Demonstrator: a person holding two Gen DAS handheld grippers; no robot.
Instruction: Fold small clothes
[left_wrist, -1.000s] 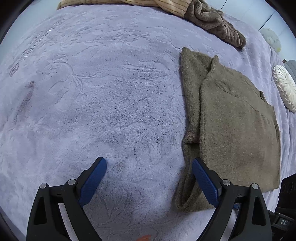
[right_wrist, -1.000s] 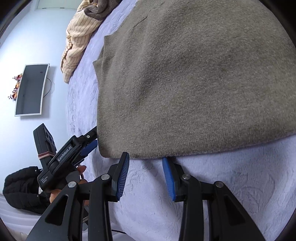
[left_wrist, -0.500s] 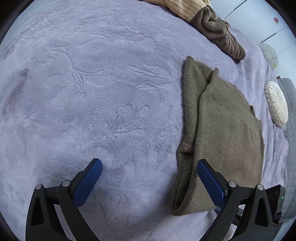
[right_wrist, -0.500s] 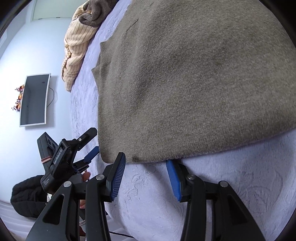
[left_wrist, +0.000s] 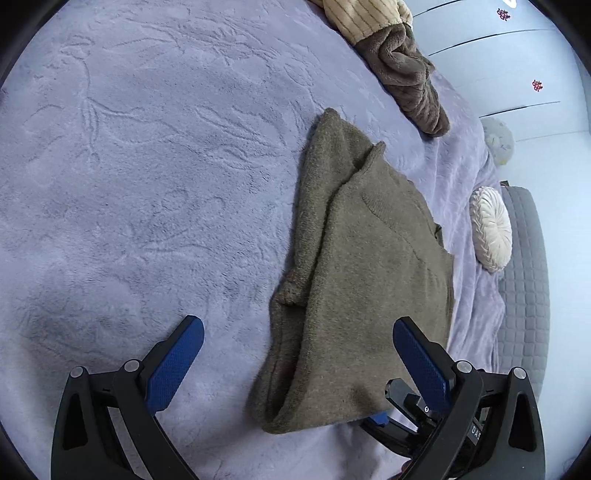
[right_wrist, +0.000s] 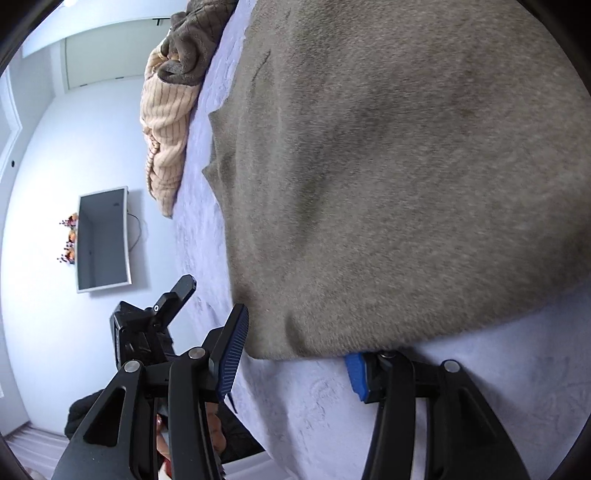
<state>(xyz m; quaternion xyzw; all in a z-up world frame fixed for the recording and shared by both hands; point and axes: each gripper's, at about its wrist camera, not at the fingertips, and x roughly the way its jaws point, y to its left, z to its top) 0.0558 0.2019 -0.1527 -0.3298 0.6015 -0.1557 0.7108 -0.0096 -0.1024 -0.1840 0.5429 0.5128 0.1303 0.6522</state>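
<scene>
Item: one olive-brown knit sweater (left_wrist: 373, 280), partly folded, lying flat on a bed covered by a lavender plush blanket (left_wrist: 147, 166) with an embossed leaf pattern; one sleeve is turned in along the garment's left side in the left wrist view, and the hem corner nearest the camera sits between the two tools. Left tool (left_wrist: 299, 363): blue-padded fingers (left_wrist: 175, 363) spread to their widest, hovering over the blanket with the sweater's near hem and folded edge lying in the gap between them; neither pad presses on the cloth. Right tool (right_wrist: 295, 354): jaws partway apart and opening, set at the sweater's near hem; the left finger stands just outside the corner of the garment, while the tip of the right finger (right_wrist: 356, 374) is tucked under the hem and partly hidden by it, so cloth lies between the pads but is not pinched. The right tool also shows in the left wrist view, at the lower right beneath the hem; the left tool shows in the right wrist view, at the left beside the bed edge. Other contents of the bed: a crumpled dark brown fleece garment (left_wrist: 410, 81) and a cream striped garment (left_wrist: 362, 18) heaped together at the far end, well apart from the sweater. Beside the bed: a round white pleated cushion (left_wrist: 491, 229) on a grey quilted surface (left_wrist: 524, 295). On the wall in the right wrist view: a mounted screen (right_wrist: 103, 240).
</scene>
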